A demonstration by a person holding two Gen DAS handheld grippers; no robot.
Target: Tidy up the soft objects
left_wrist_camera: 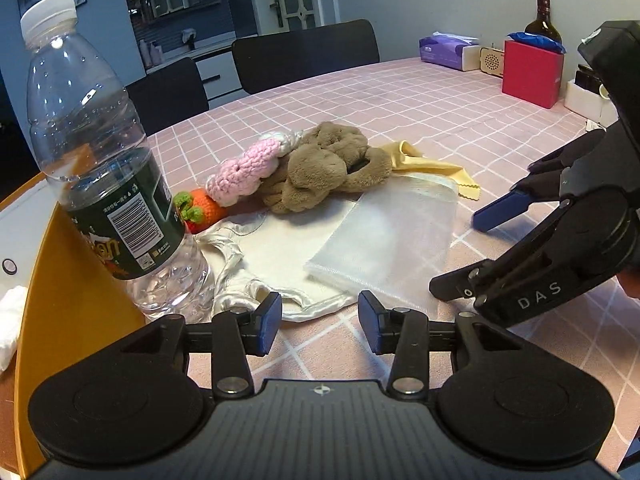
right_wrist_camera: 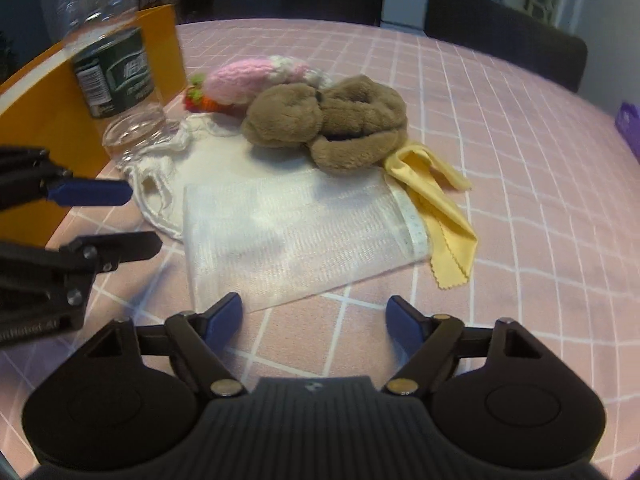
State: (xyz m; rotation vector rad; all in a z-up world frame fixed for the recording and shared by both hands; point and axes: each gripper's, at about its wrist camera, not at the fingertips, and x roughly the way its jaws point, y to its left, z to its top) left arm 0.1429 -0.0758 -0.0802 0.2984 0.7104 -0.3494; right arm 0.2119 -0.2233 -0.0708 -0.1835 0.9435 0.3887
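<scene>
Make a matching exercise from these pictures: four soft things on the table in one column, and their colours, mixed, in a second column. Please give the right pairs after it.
Things:
1. plush toy
2. crocheted carrot
3. mesh bag
4. thin cloth with zigzag edge

Colours:
A. yellow
B. white
C. brown
D. orange with green leaves

Right pairs: 1-C, 2-D, 3-B, 4-A
</scene>
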